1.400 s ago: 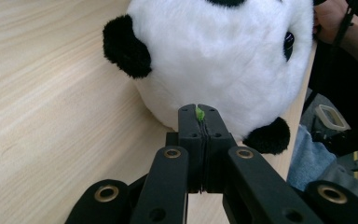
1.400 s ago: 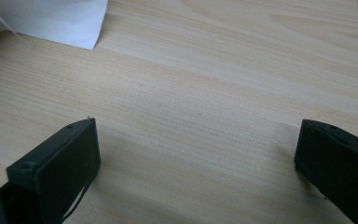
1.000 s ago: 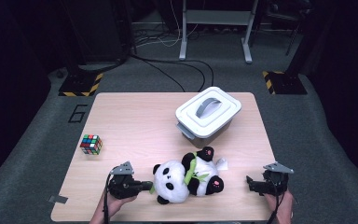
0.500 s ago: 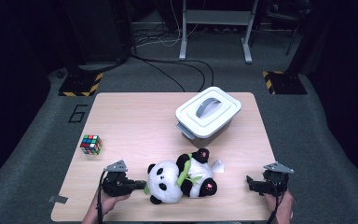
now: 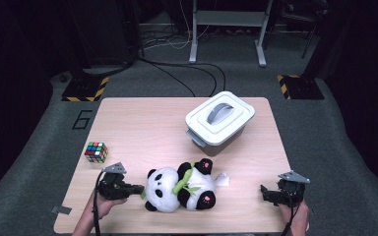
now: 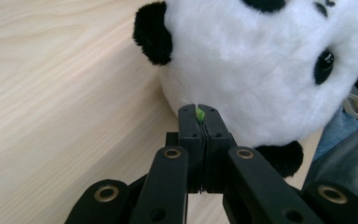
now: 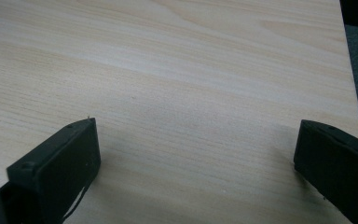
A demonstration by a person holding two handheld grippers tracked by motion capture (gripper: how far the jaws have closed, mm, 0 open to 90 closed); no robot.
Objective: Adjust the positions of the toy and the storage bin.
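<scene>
A black-and-white plush panda [image 5: 179,189] with a green scarf lies on its side near the front of the wooden table [image 5: 142,123]. My left gripper [image 5: 139,189] is at its head, shut on a thin green strip [image 6: 199,113] that shows between the closed jaws, pressed against the panda's white face [image 6: 261,70]. My right gripper [image 5: 265,192] rests open at the table's front right corner, well apart from the panda. Between its spread jaws there is bare wood [image 7: 196,149].
A white lidded box with a grey handle [image 5: 220,118] stands at the back right of the table. A colourful puzzle cube [image 5: 96,152] sits near the left edge. Dark floor, cables and a metal stand lie beyond the table.
My left gripper has drawn back to the left, and the panda has slid left with it. The right gripper has stayed put.
</scene>
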